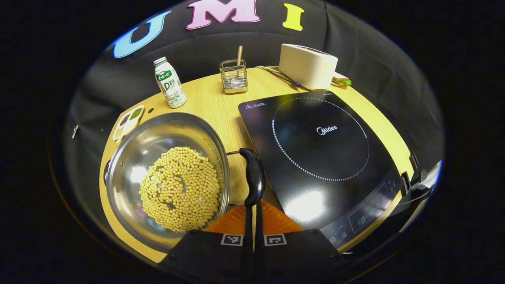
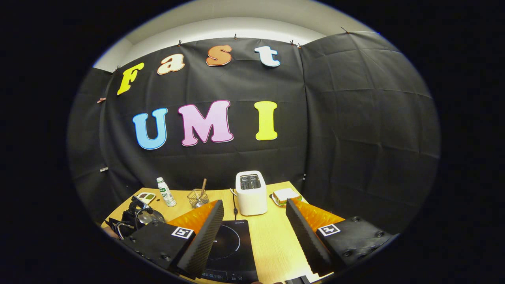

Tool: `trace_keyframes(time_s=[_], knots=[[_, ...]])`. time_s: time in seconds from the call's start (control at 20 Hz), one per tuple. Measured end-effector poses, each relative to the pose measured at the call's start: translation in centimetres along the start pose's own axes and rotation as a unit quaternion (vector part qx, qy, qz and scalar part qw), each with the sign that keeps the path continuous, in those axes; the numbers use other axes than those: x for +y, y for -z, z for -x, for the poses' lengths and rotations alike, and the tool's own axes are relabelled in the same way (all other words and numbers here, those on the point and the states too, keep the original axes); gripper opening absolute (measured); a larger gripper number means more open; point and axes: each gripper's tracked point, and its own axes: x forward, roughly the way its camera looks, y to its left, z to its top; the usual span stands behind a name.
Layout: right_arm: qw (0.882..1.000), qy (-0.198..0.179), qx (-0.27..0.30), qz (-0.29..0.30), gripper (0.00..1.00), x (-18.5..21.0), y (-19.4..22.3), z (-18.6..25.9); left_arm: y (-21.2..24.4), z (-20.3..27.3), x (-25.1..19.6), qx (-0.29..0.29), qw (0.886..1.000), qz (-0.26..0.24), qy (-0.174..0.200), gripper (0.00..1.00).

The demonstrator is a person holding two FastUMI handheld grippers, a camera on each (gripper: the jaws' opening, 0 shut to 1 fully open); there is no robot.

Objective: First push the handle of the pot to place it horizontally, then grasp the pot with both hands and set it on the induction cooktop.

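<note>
Your left gripper (image 1: 253, 221), clenched and seemingly against the handle (image 1: 254, 176), could slip off it and jolt the pot (image 1: 130, 157), while your right gripper (image 2: 254, 236) hangs released.

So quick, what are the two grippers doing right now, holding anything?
Left gripper: shut, fingers together just below the pot handle, holding nothing.
Right gripper: open wide, empty, raised above the induction cooktop.

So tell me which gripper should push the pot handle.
Left. The left gripper, fingers together, sits right at the handle of the pot; the right gripper hangs open over the cooktop.
</note>
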Motion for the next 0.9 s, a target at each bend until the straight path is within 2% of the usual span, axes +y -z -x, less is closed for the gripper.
trace_keyframes(time_s=[0.55, 0.9], knots=[[1.000, 0.010, 0.007, -0.002, 0.98, -0.8, 0.4, -0.3, -3.6, -2.3, 0.7, -0.013, 1.000, -0.005, -0.008, 0.05], [1.000, -0.011, 0.017, -0.005, 0.98, -0.6, 1.0, -1.1, -4.2, -1.4, 0.0, -0.030, 0.999, 0.021, -0.009, 0.05]])
